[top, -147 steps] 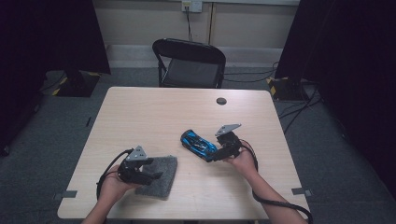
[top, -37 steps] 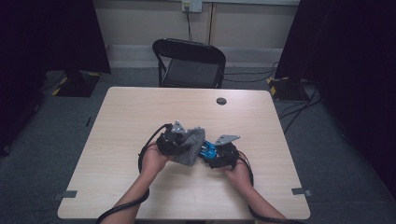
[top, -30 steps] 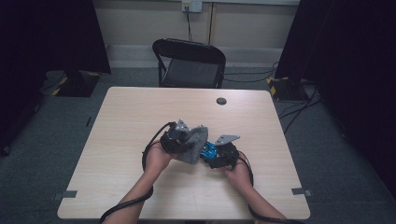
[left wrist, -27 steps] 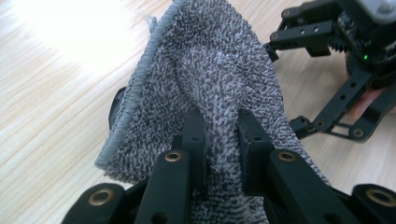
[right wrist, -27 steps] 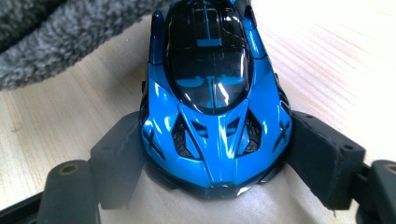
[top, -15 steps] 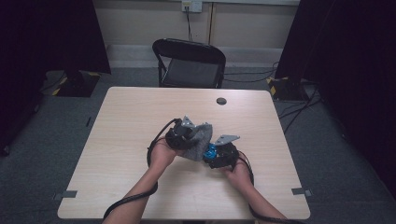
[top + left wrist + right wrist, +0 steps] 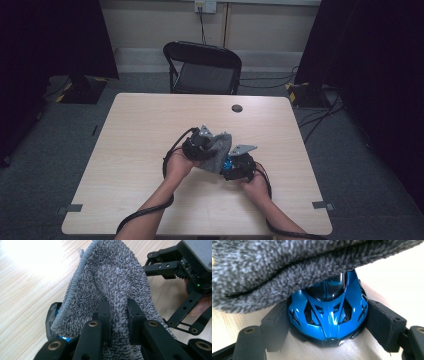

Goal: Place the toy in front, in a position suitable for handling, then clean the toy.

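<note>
The left hand-held gripper, clamped on the grey cloth, now lays it over the blue toy car. Earlier they were apart on the surface. The right hand-held gripper grips the car near centre, cloth at its ten o'clock.

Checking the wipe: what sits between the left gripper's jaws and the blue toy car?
The grey cloth: the left gripper pinches it and it drapes over the blue toy car, seen in both gripper views.
</note>
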`<action>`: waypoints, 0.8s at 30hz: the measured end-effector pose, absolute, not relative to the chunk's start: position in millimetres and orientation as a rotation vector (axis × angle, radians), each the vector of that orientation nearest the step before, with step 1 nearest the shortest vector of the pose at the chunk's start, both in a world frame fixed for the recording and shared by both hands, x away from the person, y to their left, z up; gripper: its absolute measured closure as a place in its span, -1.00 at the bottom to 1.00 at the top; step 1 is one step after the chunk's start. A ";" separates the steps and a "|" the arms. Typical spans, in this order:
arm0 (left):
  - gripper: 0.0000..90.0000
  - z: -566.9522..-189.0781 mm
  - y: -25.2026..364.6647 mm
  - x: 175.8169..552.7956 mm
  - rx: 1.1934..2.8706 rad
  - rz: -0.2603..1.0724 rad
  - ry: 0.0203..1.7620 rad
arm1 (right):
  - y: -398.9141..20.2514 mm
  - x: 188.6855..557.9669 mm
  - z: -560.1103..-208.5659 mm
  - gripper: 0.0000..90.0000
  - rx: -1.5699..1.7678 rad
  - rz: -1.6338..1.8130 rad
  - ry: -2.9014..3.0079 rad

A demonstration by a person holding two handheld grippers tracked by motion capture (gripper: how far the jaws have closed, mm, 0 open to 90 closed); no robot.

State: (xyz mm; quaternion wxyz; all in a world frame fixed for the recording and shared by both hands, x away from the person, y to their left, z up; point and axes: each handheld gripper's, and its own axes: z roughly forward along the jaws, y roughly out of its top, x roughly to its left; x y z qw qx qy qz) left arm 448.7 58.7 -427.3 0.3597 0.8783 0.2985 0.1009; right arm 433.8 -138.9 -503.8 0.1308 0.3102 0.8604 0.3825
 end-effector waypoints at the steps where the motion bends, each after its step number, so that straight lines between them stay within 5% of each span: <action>1: 0.71 -427.9 58.9 449.7 2.267 0.256 0.770 | -138.9 433.8 -503.8 -0.47 0.901 1.111 2.499; 24: 0.71 -438.5 33.7 455.8 2.353 0.226 0.689 | -139.0 434.1 -503.8 -0.47 0.897 1.111 2.501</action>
